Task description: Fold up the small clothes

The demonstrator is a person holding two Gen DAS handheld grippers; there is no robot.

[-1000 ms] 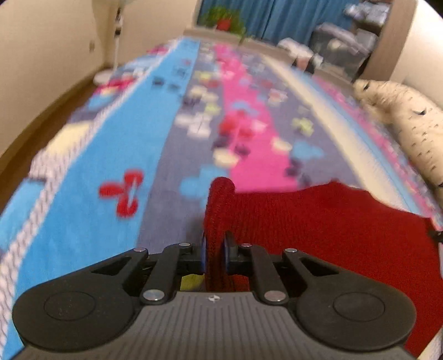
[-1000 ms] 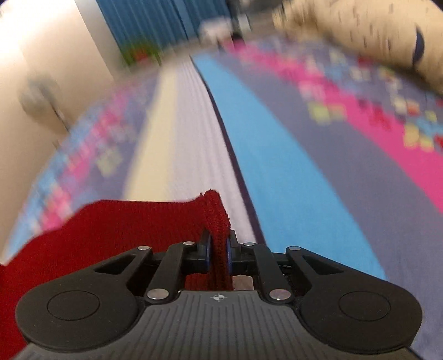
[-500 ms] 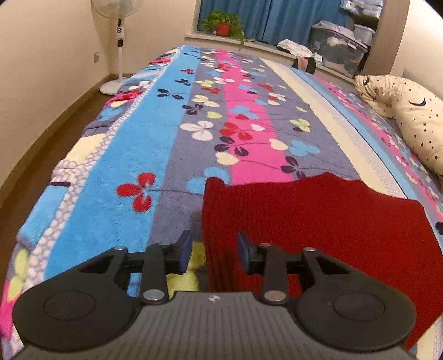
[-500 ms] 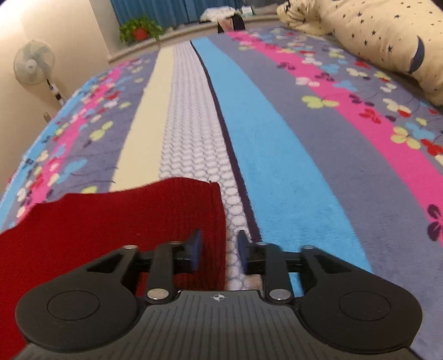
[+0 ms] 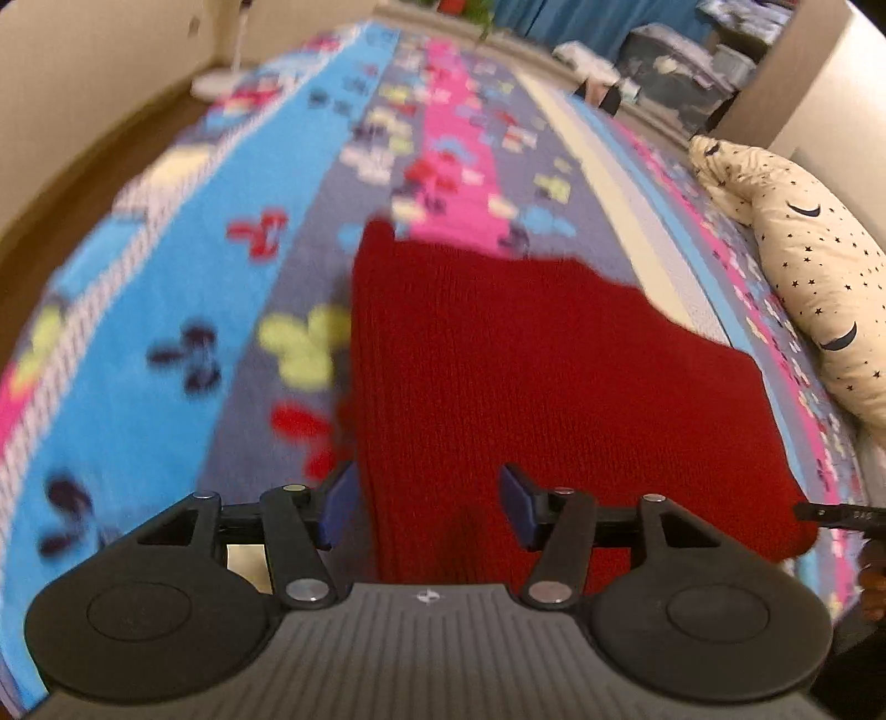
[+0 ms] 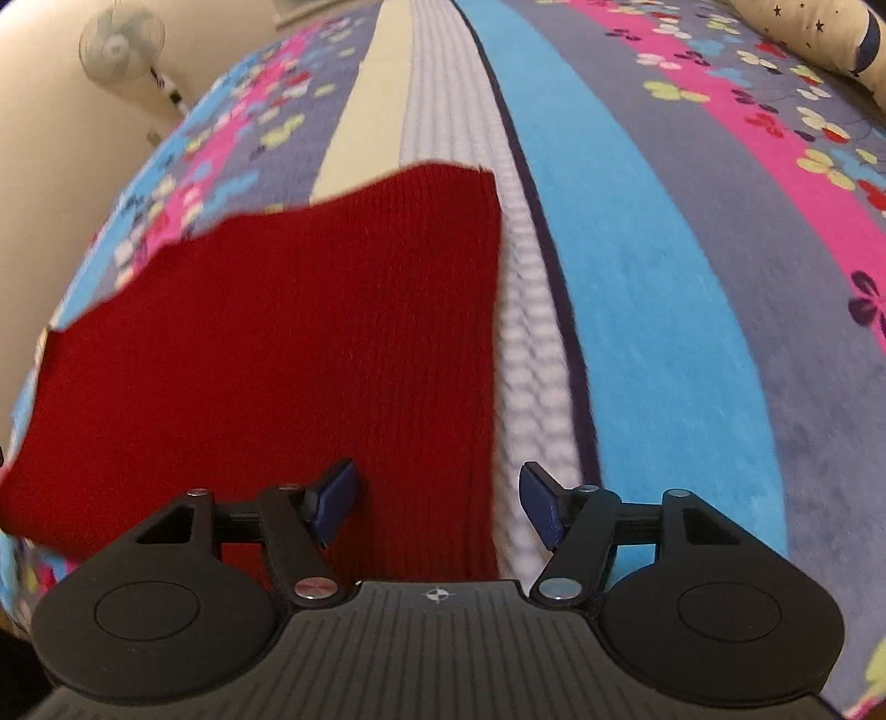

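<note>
A dark red knitted garment (image 5: 526, 376) lies flat on the striped flowery bedspread (image 5: 277, 183). My left gripper (image 5: 426, 507) hovers over its near left edge, jaws opening, blue pads clear of the cloth below. In the right wrist view the same red garment (image 6: 288, 343) fills the left half, its right edge running along a white textured stripe. My right gripper (image 6: 440, 507) stands over that near right edge, jaws opening too, pads not touching the knit. The garment's nearest edge is hidden under both gripper bodies.
A cream pillow with stars and moons (image 5: 803, 288) lies along the bed's right side. A standing fan (image 6: 119, 47) is by the wall beyond the bed's left edge. Storage boxes (image 5: 692, 61) and blue curtains sit past the far end.
Both grippers let go of the red garment's corners and their jaws spread. Both pulled back and up, so more of the flat garment now shows ahead of them.
</note>
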